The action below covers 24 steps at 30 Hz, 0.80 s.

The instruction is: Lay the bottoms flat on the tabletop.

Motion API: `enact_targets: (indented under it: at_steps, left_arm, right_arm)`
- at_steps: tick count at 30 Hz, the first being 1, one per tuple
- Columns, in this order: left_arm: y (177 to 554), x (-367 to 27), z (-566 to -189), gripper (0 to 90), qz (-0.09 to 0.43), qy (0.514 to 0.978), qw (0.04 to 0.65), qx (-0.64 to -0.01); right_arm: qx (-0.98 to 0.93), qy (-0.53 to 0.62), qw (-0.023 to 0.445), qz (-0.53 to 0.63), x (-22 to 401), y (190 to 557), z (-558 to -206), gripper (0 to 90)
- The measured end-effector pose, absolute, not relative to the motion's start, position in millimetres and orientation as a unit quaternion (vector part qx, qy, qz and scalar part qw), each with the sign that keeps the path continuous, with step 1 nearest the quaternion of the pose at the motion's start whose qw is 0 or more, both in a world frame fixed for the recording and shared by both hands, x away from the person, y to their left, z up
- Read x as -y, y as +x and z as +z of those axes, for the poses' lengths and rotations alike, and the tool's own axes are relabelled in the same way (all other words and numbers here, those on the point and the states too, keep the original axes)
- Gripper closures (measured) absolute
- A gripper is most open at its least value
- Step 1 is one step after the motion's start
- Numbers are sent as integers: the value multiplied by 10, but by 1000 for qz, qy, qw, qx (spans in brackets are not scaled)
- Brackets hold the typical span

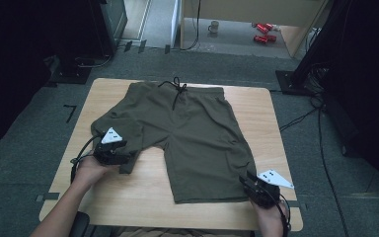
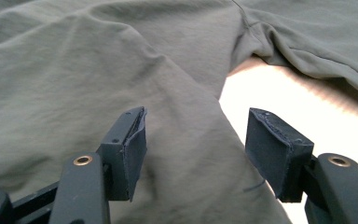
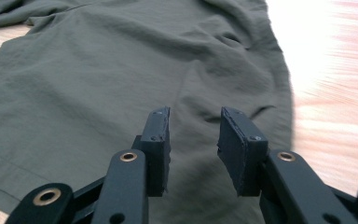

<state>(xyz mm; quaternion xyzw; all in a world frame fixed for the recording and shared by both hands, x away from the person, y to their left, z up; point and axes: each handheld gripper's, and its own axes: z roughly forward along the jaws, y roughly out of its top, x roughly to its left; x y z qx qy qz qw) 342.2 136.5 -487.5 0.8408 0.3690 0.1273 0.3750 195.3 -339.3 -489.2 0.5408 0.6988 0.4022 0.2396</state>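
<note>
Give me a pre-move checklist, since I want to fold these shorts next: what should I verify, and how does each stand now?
1. Shorts fully on the table: ok.
2. Right leg lies flat: ok.
3. Left leg lies flat: not ok, bunched up near the left tongs.
4. Left tongs open over the fabric, nothing pinched: ok.
5. Right tongs open at the right leg's hem corner, nothing pinched: ok.
6. Drawstring tucked out of the way: not ok, it trails loose over the waistband.

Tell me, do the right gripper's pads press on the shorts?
Apart. In the right gripper view the right gripper stands open, and its pads hang above the shorts.
</note>
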Motion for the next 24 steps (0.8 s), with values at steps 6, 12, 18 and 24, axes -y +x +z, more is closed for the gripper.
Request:
enact_targets:
  at_steps: [6,12,18,24]
  left_arm:
    - [3369,-1382,-4901,383,122,844,367,-372]
    - [3353,-1417,-4947,564,128,849,353,-373]
    - [3365,-1546,-4853,889,120,834,371,-391]
    - [3347,-1707,-4729,884,119,810,405,-408]
  right_arm:
    - [-719,525,220,399,3209,2079,-4997,630]
    - [-731,510,202,405,3047,2190,-5074,629]
    - [-739,508,183,404,2963,2255,-5161,630]
    - [-746,507,176,394,2952,2276,-5223,628]
